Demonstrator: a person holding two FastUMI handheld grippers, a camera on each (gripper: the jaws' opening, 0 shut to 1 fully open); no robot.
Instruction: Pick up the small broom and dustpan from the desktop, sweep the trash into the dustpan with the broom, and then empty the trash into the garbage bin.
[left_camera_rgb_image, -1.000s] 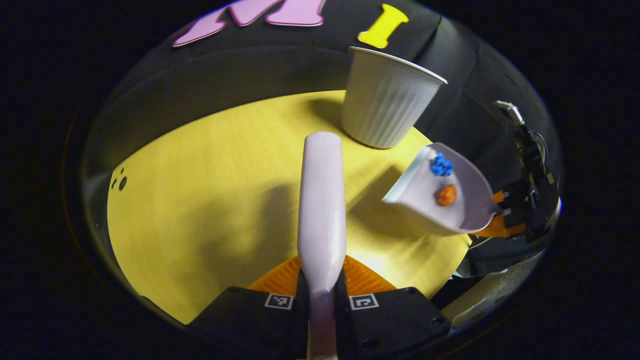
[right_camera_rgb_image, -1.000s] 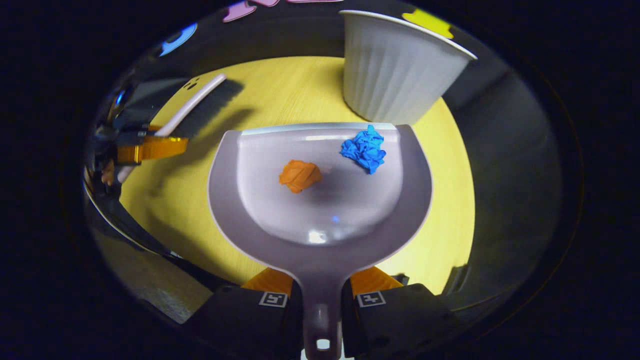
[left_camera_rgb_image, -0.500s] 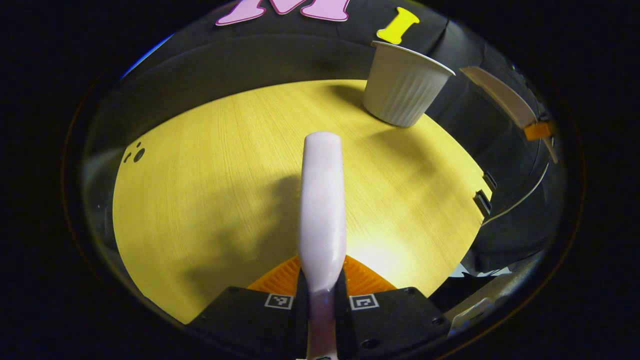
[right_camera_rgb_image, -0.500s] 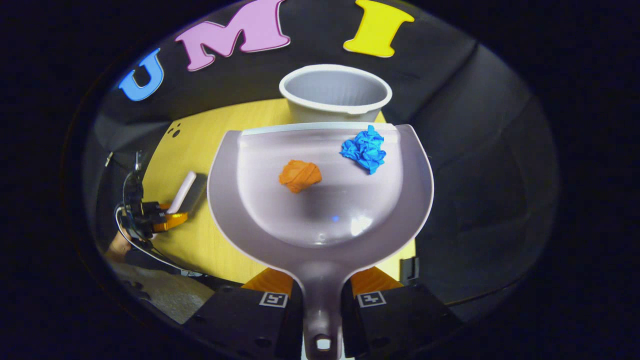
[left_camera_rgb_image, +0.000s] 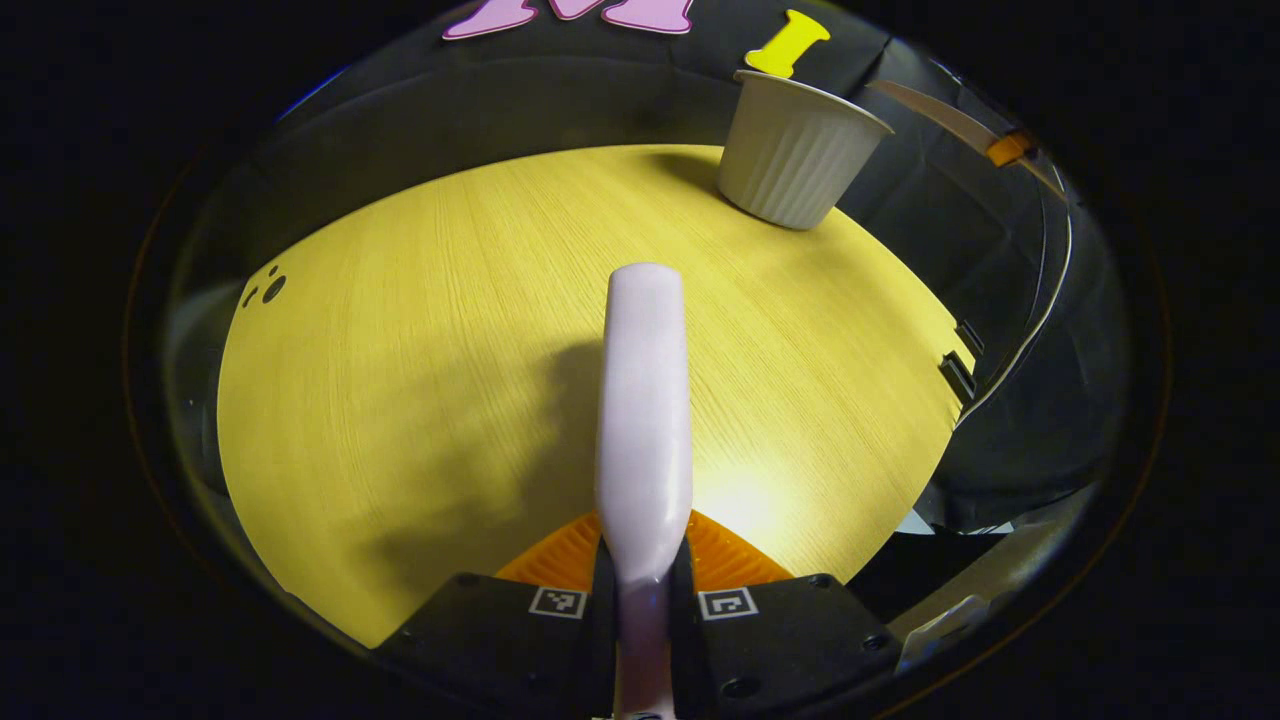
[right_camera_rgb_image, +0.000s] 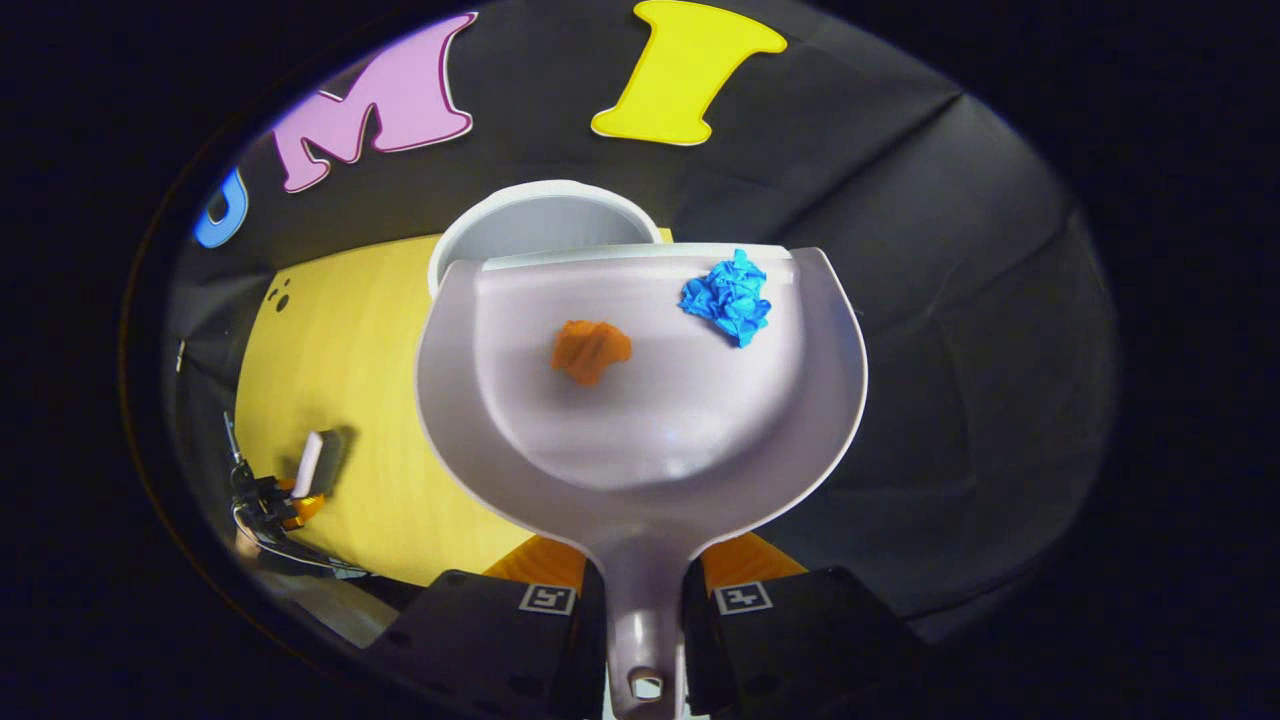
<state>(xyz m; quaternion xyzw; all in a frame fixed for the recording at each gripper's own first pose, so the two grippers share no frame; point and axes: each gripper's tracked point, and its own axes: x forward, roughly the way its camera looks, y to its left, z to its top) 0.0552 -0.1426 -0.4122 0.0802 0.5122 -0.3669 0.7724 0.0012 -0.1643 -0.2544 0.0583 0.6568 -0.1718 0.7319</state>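
Between the left gripper (left_camera_rgb_image: 643, 600) fingers, in the left gripper view, the broom (left_camera_rgb_image: 643, 400) handle sits clamped, pointing ahead over the desk (left_camera_rgb_image: 400, 350); bin (left_camera_rgb_image: 795, 150) far ahead-right. In the right gripper view, the right gripper (right_camera_rgb_image: 643, 600) is clamped on the dustpan (right_camera_rgb_image: 640, 440) handle, orange scrap (right_camera_rgb_image: 590, 350) and blue scrap (right_camera_rgb_image: 730, 297) inside, pan lip above the bin mouth. Sweeping looks done; tipping out remains.

A recording booth: black cloth wall (right_camera_rgb_image: 900, 200) behind a round yellow wood-grain tabletop (left_camera_rgb_image: 450, 330).
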